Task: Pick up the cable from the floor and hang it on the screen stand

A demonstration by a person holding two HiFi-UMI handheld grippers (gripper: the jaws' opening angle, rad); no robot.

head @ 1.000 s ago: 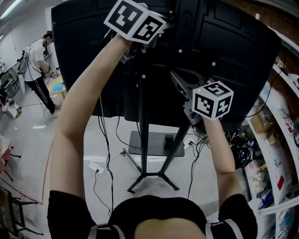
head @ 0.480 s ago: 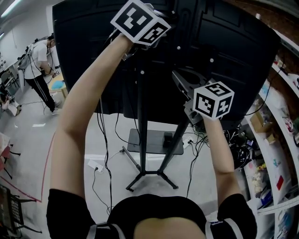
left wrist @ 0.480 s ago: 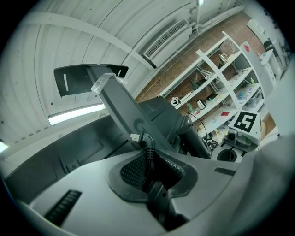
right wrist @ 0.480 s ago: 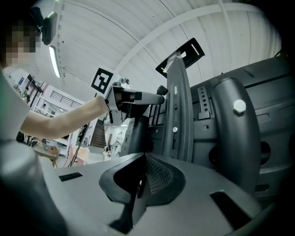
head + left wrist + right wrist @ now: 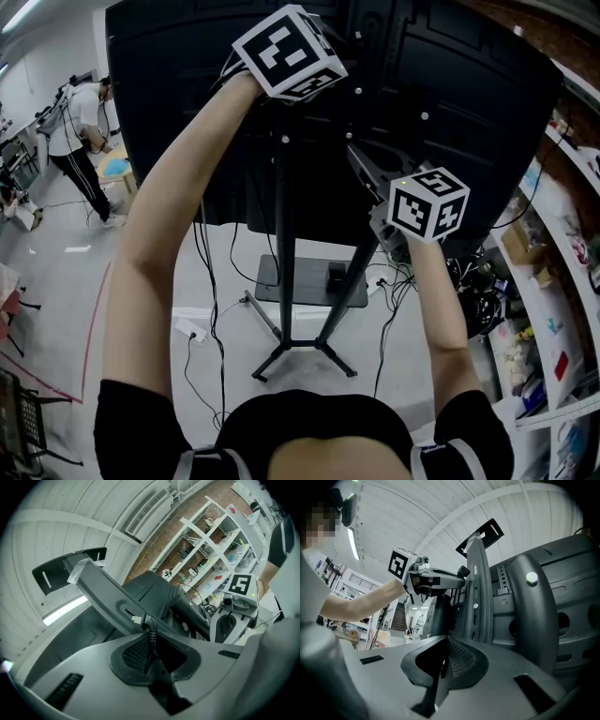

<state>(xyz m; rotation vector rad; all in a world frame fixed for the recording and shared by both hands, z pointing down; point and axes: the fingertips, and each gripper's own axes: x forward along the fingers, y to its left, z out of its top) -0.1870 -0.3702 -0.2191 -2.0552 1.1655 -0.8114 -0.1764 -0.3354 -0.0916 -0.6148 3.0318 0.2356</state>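
Jaws on the left gripper [image 5: 150,641] are squeezed on the black cable [image 5: 149,631]. Its small white plug end pokes up just past them, right next to a grey bracket arm [image 5: 105,595] of the screen stand [image 5: 281,234]. The right gripper [image 5: 443,663] has its jaws pressed together too; a thin dark bit sits at the seam, but I cannot tell what it is. The big black screen [image 5: 178,103] fills the top of the head view, and both grippers are close to its back, so there is little room there. On the right, shelves [image 5: 562,253] full of stuff crowd in. On the left, the grey floor [image 5: 56,281] is wide and open. Down low, the stand's legs [image 5: 281,361] spread out on the floor with loose wires [image 5: 389,319] around them. I count 2 grippers, 2 marker cubes, 1 screen, 1 stand, 1 white power strip [image 5: 192,335] on the floor and 1 person [image 5: 80,131] far back on the left. Both bare arms reach up and forward. The left arm goes higher, near the top of the stand's pole, and its cube [image 5: 289,52] is tipped to one side. The right arm is lower, and its cube [image 5: 428,204] sits beside a slanting bar [image 5: 352,286] of the stand.
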